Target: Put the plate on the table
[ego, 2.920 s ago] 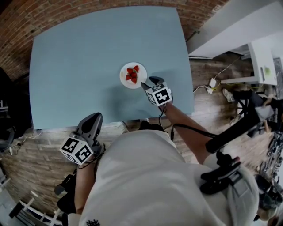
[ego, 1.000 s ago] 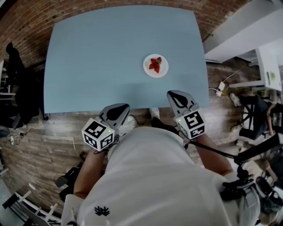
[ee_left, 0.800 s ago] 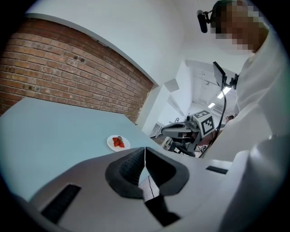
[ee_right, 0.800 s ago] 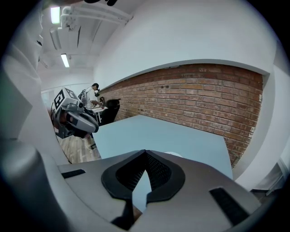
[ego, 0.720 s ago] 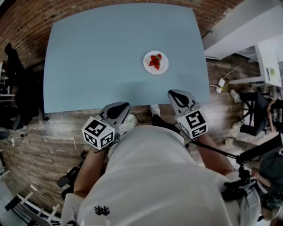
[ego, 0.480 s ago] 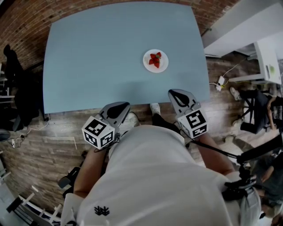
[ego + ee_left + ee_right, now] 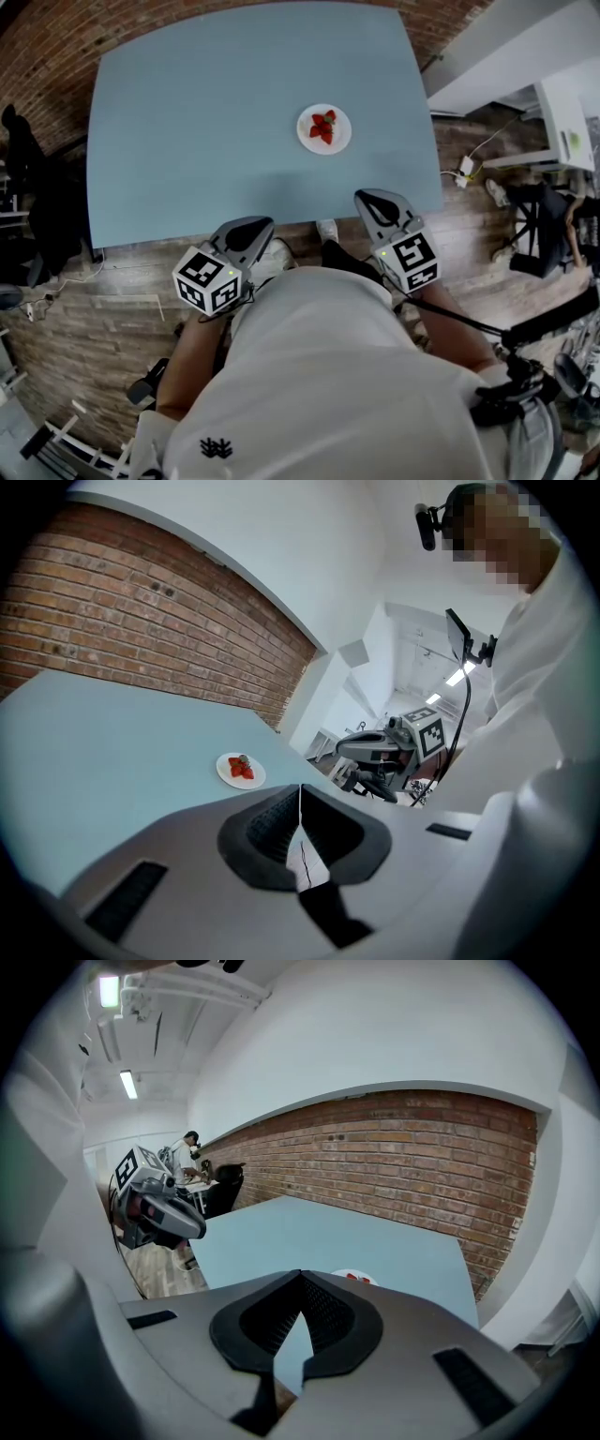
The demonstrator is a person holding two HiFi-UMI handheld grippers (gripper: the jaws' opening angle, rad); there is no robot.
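The pale blue table (image 7: 206, 131) fills the space in front of a brick wall (image 7: 281, 7). Both grippers hang by its near edge, and the left gripper (image 7: 249, 227) and the right gripper (image 7: 371, 200) each have their jaws pressed together with nothing between them. The small white plate (image 7: 308, 140) sits flat on the table right of centre, well apart from both pairs of fingers and nearer the right gripper, with a few red strawberries (image 7: 322, 125) on it.
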